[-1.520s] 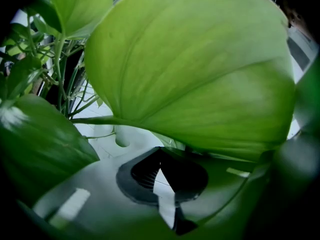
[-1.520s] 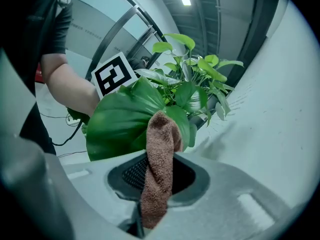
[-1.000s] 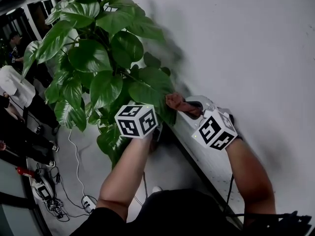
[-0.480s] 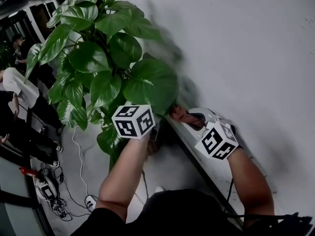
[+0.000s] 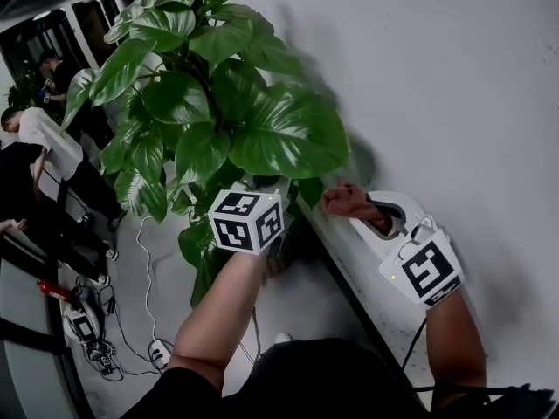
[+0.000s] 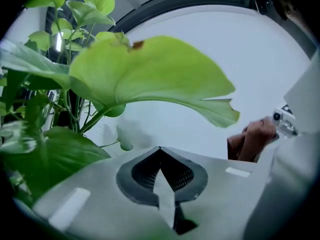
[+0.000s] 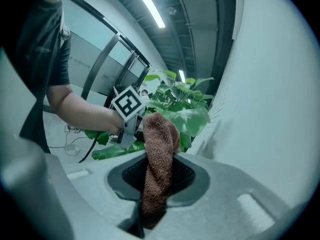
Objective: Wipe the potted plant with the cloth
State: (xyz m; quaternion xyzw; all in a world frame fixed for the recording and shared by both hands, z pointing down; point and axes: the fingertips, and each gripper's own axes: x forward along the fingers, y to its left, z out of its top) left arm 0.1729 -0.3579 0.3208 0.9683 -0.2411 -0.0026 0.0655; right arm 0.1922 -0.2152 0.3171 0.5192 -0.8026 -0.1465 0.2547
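White wall [image 5: 437, 77] on the right of the head view, a pale ledge [image 5: 362, 264] at its foot, and beside it the potted plant [image 5: 218, 103] with broad glossy leaves. Left gripper [image 6: 161, 184] under the foliage, jaws pressed together and gripping nothing. Seen only from its own view, the pale underside of one big leaf [image 6: 150, 79] right above it, with a small brown spot on the upper edge. Right gripper [image 7: 157, 184] over the ledge, jaws clamped on a reddish-brown cloth [image 7: 159, 149], bunched and standing up between them. Cloth near the tip of that big leaf, but apart from it in the left gripper view. Only in the right gripper view: ceiling light strips [image 7: 149, 6] and the marker cube [image 7: 127, 103] of the other gripper in front of the plant. Only in the head view: people [image 5: 44, 138] at the far left and cables [image 5: 96, 347] on the floor [image 5: 297, 304].
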